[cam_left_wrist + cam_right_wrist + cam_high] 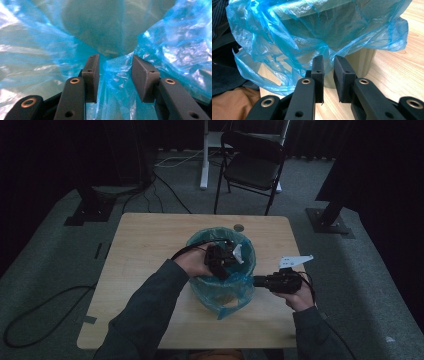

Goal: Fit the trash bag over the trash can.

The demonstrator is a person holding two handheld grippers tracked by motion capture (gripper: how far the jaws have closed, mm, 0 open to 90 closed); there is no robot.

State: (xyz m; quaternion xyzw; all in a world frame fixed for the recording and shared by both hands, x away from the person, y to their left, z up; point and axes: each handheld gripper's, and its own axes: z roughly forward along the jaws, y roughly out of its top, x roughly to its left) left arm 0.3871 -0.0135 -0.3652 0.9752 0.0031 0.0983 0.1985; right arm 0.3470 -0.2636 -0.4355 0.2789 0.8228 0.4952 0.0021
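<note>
So I'm fitting this blue bag (220, 292) into the little bin (359, 61) sitting mid-desk (145, 245), a bit toward the far right.

My left gripper (115, 72) is down inside the bin's mouth. Its fingers (91, 75) are spread, with a fold of the bag bunched between them, but as far as I can see the pads aren't squeezing it.

My right gripper (328, 75) is at the near right side of the bin, outside it. Those fingers (318, 72) are close together, with a pleat of the overhanging bag in the narrow gap. Looks like a pinch, though I can't swear the pads are actually biting.

Things I'm worried about:
- The plastic is super thin, so a tug from the right could rip it at the rim.
- The bin looks light. Pull sideways and it probably tips or skids across the desk.
- If the left lets that loose fold slip, the liner just balloons back up.
</note>
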